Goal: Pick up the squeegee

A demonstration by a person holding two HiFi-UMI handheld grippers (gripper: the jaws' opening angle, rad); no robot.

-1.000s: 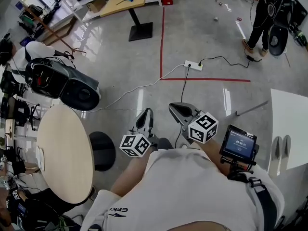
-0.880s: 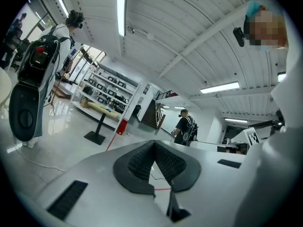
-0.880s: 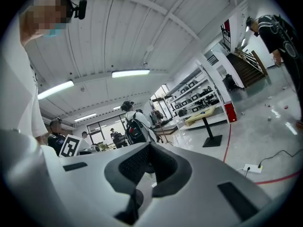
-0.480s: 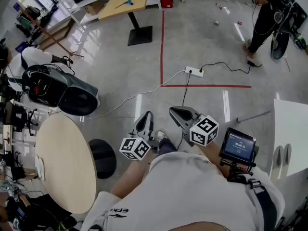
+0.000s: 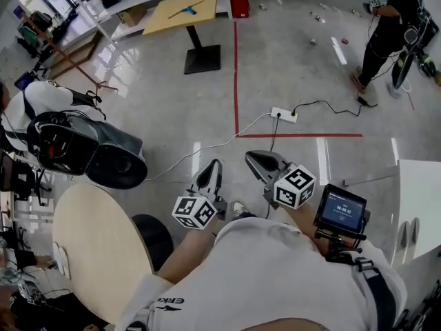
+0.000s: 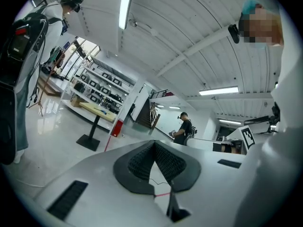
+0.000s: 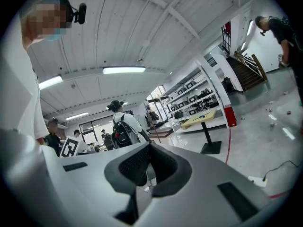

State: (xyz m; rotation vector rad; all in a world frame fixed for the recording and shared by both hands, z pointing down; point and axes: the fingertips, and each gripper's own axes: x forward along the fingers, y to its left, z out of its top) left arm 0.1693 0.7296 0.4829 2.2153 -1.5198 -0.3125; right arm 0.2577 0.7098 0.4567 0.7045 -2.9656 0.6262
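A small blue-handled tool [image 5: 187,8], possibly the squeegee, lies on a yellow table [image 5: 169,11] far ahead at the top of the head view. My left gripper [image 5: 211,172] and right gripper [image 5: 255,160] are held side by side in front of my chest, pointing level over bare floor, well short of that table. Both are shut with nothing between the pads. In the left gripper view the left gripper [image 6: 153,144] points toward the yellow table [image 6: 101,111]. The right gripper [image 7: 148,146] also has that table [image 7: 203,119] in its view, off to the right.
A person with a black backpack [image 5: 76,140] bends at the left beside a round beige table [image 5: 96,247]. A white power strip [image 5: 284,114] and its cables lie ahead by red floor tape [image 5: 236,67]. A white table [image 5: 420,192] stands right. Another person [image 5: 389,26] stands far right.
I have walked forward: the power strip, red tape and backpack have slid down the head view and the yellow table is nearer. Both grippers keep the same pose, shut.
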